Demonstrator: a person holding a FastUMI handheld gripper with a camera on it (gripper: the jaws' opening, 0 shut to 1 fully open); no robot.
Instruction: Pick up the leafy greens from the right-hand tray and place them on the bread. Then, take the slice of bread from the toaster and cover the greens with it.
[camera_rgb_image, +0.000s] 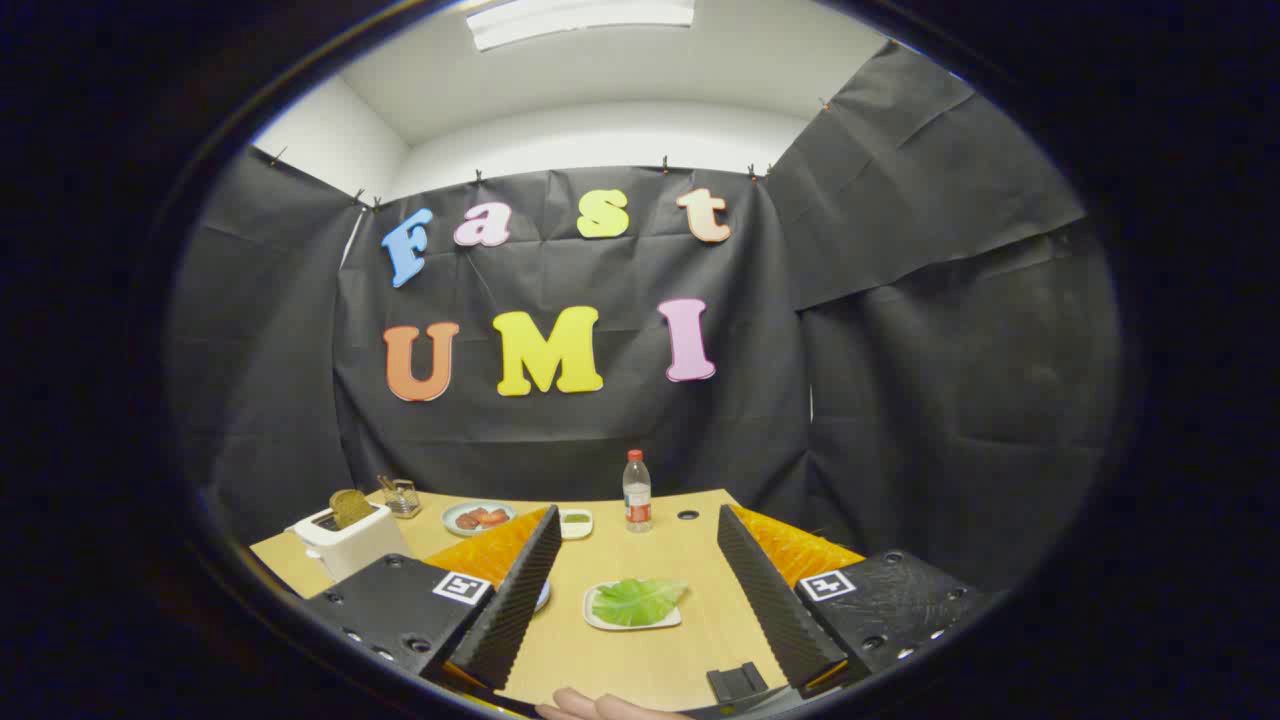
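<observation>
A green leaf (636, 600) lies on a small white square tray (592, 618) on the wooden table, between my fingers and a little ahead of them. My gripper (636, 590) is open, with nothing held. A white toaster (350, 540) stands beyond the left finger at the table's left, with a brown bread slice (350, 507) sticking out of its slot. Part of a pale plate (543, 596) peeks out from behind the left finger; what lies on it is hidden.
At the far side of the table stand a plastic bottle with a red cap (637, 490), a small white dish (575, 522), a plate with reddish food (478, 517) and a glass holder (402, 496). A person's hand (600, 707) shows at the near edge.
</observation>
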